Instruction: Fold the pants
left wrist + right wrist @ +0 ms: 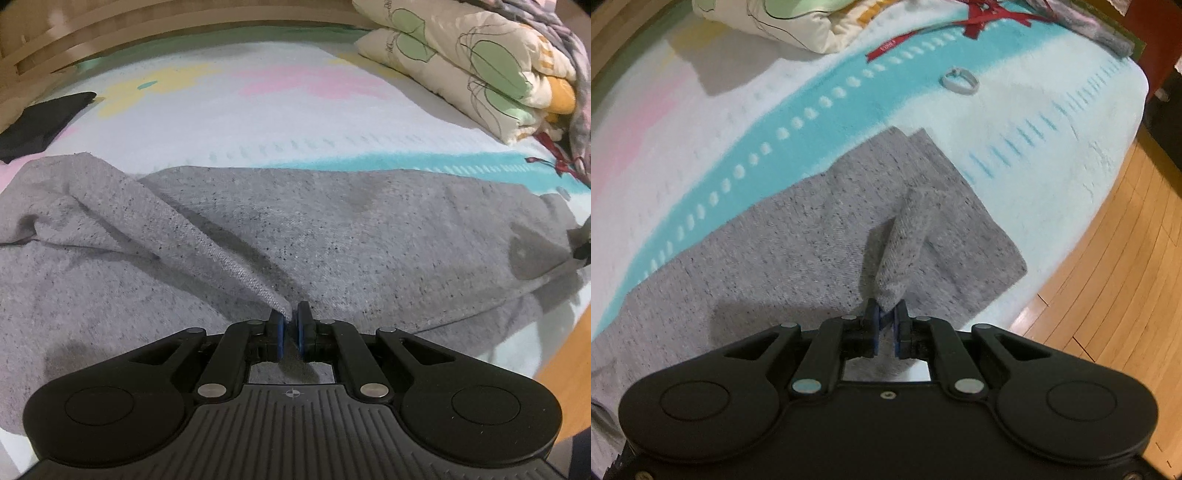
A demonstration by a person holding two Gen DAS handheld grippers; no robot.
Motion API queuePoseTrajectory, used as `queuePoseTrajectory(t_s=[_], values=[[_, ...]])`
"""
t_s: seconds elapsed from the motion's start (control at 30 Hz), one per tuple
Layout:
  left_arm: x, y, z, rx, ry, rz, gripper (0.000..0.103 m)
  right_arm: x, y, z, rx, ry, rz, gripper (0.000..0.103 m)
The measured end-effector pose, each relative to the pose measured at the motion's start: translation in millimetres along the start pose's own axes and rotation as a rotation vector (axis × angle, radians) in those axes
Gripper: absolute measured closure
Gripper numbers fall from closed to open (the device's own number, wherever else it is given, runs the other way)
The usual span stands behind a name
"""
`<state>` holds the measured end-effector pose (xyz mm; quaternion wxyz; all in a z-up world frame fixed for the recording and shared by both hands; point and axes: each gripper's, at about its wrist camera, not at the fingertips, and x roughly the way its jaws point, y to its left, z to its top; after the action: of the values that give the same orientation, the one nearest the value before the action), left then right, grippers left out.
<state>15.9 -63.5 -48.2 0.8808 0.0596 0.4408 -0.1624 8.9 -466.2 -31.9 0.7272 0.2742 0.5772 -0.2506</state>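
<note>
Grey speckled pants lie spread across a pastel bedspread. In the left wrist view my left gripper is shut on a raised fold of the grey cloth, which runs up and to the left as a ridge. The right wrist view shows the pants with their cuff end toward the bed's right side. There my right gripper is shut on a lifted corner of the same cloth, which stands up in a small peak above the blue pads.
A folded floral quilt sits at the back right of the bed. A black cloth lies at the left. A grey ring and red straps rest on the bedspread. Wooden floor lies beyond the bed's right edge.
</note>
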Motion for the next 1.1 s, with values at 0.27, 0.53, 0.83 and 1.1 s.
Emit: queuePoseTrajectory(t_s=[0.27, 0.53, 0.83, 1.1], values=[[-9, -1, -2, 0.008, -0.028, -0.002, 0.096, -5, -26, -12, 0.043, -0.020, 0.087, 0.093], [5, -1, -11, 0.018, 0.028, 0.002, 0.096, 1, -19, -15, -0.052, 0.087, 0.038, 0.078], [3, -15, -17, 0.108, -0.009, 0.053, 0.096, -30, -71, 12, 0.173, -0.112, 0.181, 0.063], [2, -10, -17, 0.065, -0.013, 0.046, 0.096, -8, -75, 21, 0.145, -0.139, 0.120, 0.048]])
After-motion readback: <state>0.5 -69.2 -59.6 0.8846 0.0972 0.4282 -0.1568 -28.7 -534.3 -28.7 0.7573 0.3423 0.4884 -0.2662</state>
